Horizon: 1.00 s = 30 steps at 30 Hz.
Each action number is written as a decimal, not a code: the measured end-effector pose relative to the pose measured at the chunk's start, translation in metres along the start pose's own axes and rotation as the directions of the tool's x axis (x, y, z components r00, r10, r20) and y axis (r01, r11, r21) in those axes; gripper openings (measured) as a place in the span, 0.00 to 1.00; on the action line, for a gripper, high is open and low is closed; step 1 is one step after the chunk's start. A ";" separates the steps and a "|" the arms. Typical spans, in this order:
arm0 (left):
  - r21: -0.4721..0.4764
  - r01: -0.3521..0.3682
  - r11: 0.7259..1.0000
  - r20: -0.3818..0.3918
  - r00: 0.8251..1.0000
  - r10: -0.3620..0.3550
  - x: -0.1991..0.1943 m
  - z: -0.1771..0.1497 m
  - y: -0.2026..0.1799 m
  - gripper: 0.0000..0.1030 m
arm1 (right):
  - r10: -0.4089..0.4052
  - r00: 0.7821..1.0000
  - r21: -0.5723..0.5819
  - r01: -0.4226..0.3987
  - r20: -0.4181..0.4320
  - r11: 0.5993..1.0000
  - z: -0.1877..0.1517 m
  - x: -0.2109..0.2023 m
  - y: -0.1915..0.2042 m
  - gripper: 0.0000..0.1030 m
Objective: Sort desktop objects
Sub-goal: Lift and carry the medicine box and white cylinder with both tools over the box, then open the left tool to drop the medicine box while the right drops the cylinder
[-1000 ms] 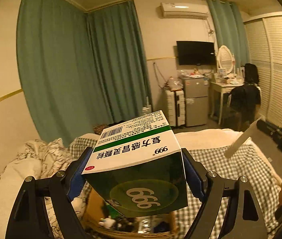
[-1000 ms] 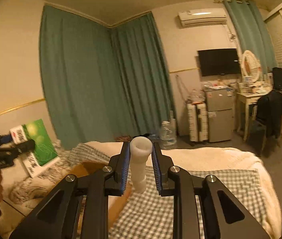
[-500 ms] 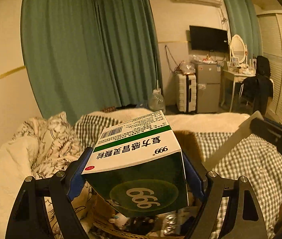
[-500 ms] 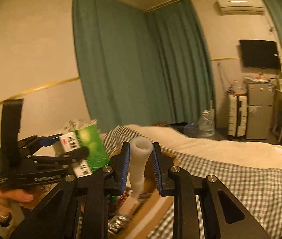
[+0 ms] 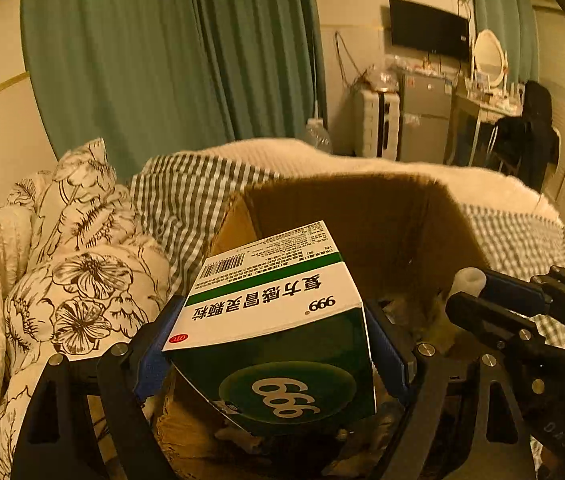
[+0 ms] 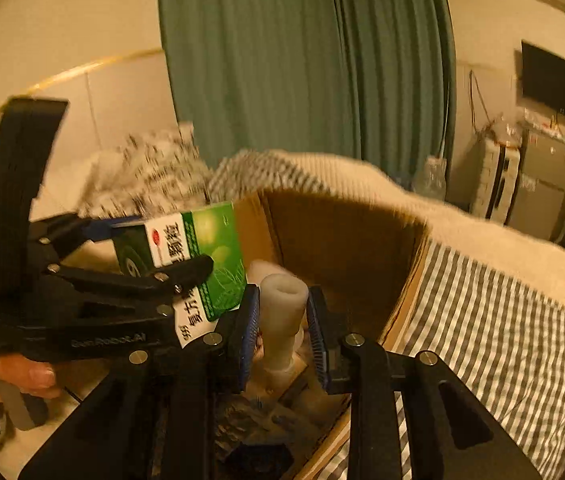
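Note:
My left gripper (image 5: 274, 344) is shut on a green and white medicine box (image 5: 278, 320) marked 999 and holds it over an open cardboard box (image 5: 362, 216). The medicine box also shows in the right wrist view (image 6: 202, 264), with the left gripper (image 6: 154, 280) around it. My right gripper (image 6: 282, 320) is shut on a white plastic bottle (image 6: 282, 312), upright over the cardboard box (image 6: 346, 240). The right gripper (image 5: 478, 288) and the bottle's top (image 5: 469, 282) show at the right of the left wrist view.
The cardboard box holds several loose items at its bottom (image 6: 266, 408). It sits on a bed with a checked blanket (image 6: 502, 336). Floral pillows (image 5: 82, 280) lie to the left. Green curtains (image 5: 170, 60) hang behind.
Both grippers have tilted down and moved in over the open cardboard box, each still holding its object. They are now closer together.

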State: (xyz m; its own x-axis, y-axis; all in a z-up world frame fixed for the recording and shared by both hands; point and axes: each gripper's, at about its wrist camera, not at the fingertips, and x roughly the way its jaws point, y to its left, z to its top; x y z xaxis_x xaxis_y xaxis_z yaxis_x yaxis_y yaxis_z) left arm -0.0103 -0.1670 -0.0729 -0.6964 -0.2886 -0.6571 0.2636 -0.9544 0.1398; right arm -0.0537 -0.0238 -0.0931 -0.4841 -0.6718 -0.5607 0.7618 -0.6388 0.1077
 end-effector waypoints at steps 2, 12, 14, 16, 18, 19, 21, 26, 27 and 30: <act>0.008 -0.001 1.000 -0.018 1.000 0.001 0.004 -0.002 -0.002 0.85 | 0.010 1.000 0.002 -0.010 -0.019 1.000 -0.005 0.002 0.001 0.25; 0.011 -0.033 0.999 -0.023 0.999 0.033 -0.019 -0.001 -0.011 0.92 | -0.046 0.998 -0.001 0.046 0.041 0.999 -0.001 -0.026 -0.004 0.60; 0.021 -0.052 0.998 0.004 0.999 0.052 -0.032 0.003 -0.014 0.96 | -0.078 0.994 0.001 0.078 0.072 0.997 0.002 -0.040 -0.005 0.63; 0.022 -0.061 0.998 0.032 0.998 0.060 -0.047 0.006 -0.017 0.96 | -0.110 0.989 0.002 0.111 0.102 0.994 0.007 -0.055 -0.007 0.66; 0.014 -0.058 0.998 0.052 0.997 0.057 -0.062 0.011 -0.018 0.97 | -0.140 0.981 0.012 0.140 0.132 0.990 0.010 -0.073 -0.010 0.71; 0.009 -0.058 0.998 0.063 0.996 0.058 -0.070 0.014 -0.018 0.98 | -0.157 0.976 0.017 0.156 0.150 0.988 0.011 -0.083 -0.011 0.73; -0.004 -0.058 0.998 0.087 0.994 0.059 -0.087 0.018 -0.018 0.98 | -0.181 0.967 0.025 0.179 0.178 0.983 0.013 -0.103 -0.013 0.76; -0.034 -0.035 0.999 0.144 0.989 0.040 -0.127 0.029 -0.021 1.00 | -0.213 0.944 0.048 0.207 0.252 0.977 0.020 -0.161 -0.015 0.85; -0.036 -0.030 0.999 0.162 0.986 0.036 -0.137 0.031 -0.024 1.00 | -0.224 0.937 0.054 0.218 0.267 0.974 0.019 -0.175 -0.016 0.87; -0.038 -0.006 0.999 0.212 0.977 0.014 -0.163 0.035 -0.035 1.00 | -0.256 0.921 0.086 0.241 0.294 0.967 0.019 -0.203 -0.023 0.89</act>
State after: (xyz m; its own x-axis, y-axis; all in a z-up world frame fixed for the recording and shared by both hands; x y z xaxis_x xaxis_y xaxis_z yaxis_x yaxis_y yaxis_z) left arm 0.0703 -0.0892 0.0551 -0.8182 -0.3119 -0.4830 0.2935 -0.9489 0.1156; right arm 0.0188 0.1203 0.0336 -0.7670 -0.5657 -0.3027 0.5830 -0.8115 0.0395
